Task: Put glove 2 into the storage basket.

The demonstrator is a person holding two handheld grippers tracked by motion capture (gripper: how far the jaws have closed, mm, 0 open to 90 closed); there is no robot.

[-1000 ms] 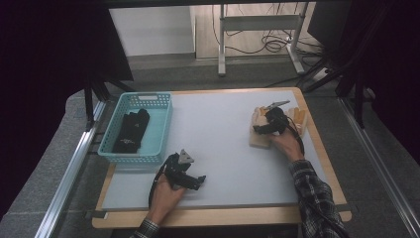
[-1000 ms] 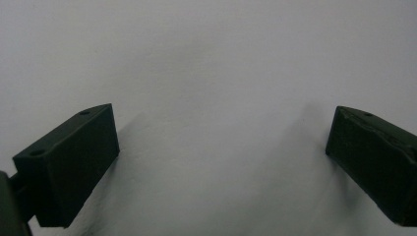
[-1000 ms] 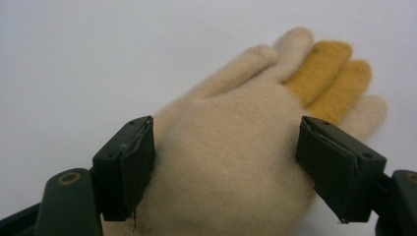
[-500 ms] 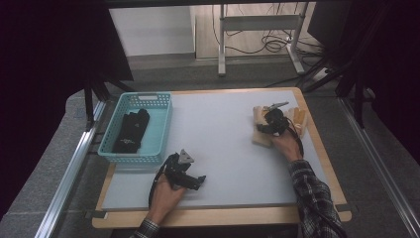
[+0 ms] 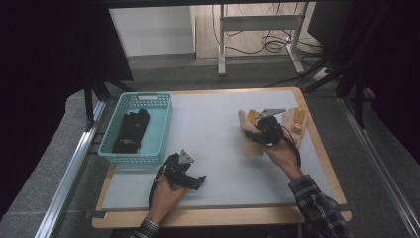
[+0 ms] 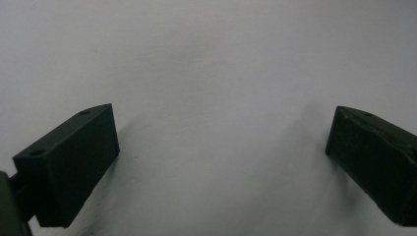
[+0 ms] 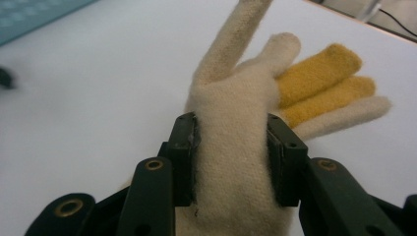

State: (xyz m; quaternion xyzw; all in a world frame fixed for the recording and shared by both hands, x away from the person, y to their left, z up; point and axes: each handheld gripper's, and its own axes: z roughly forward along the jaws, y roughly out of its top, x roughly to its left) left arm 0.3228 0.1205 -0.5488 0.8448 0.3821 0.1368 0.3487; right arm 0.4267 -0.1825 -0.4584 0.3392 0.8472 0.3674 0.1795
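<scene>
Because it is knitted and limp, the cream glove (image 7: 236, 147) will likely weigh almost nothing, sag wherever it is unsupported, and bunch up rather than slip, so the palm or cuff looks like the soundest place to take hold, with enough fabric gathered that a single layer cannot slide free; the fingers would offer only a thin, floppy purchase. In the right gripper view the right gripper (image 7: 231, 162) has just closed its jaws, and they now stand clamped on the glove across its palm, the fabric squeezed into a narrow waist between the two pads while the fingers splay beyond them. In the high view that glove (image 5: 250, 139) sits at the right of the tabletop (image 5: 213, 124), toward the far side, held by the right gripper (image 5: 262, 133), with more cream gloves with orange-yellow fingertips (image 5: 297, 121) lying just beside it. A second glove's yellow fingers (image 7: 319, 83) show behind the held one; whether it is being carried along I cannot tell. The left gripper (image 6: 221, 162) rests low near the front edge of the tabletop, its jaws wide apart with only bare white surface between them. A teal basket (image 5: 119, 151) at the left holds dark gloves (image 5: 131, 131), which is probably where sorted items go.
</scene>
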